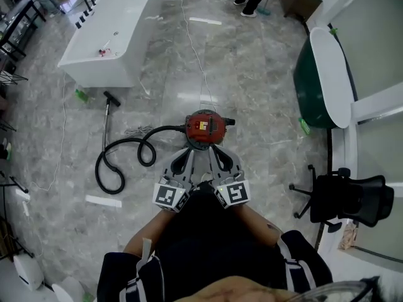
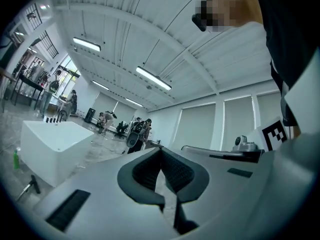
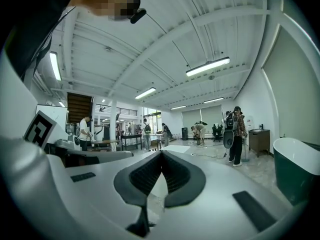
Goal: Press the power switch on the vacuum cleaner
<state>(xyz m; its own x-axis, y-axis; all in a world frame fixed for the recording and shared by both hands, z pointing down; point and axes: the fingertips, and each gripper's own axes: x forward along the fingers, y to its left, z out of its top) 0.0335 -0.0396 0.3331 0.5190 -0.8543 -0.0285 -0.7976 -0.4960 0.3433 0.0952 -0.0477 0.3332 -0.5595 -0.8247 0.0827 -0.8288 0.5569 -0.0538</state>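
A red canister vacuum cleaner (image 1: 204, 127) with a yellow label on top stands on the grey marble floor, straight ahead in the head view. Its black hose (image 1: 121, 153) loops away to the left and ends in a wand with a floor nozzle (image 1: 111, 97). Both grippers are held side by side just in front of the person, pointing at the vacuum. The left gripper (image 1: 187, 151) (image 2: 161, 152) is shut with nothing between its jaws. The right gripper (image 1: 213, 149) (image 3: 161, 154) is likewise shut and holds nothing. Both tips hover just short of the vacuum's near side. Neither gripper view shows the vacuum.
A white bathtub (image 1: 114, 29) stands at the back left. A dark green tub with a white rim (image 1: 329, 74) is at the right, and a black office chair (image 1: 346, 197) sits near it. A thin cable (image 1: 196, 55) runs across the floor behind the vacuum. Several people stand far off.
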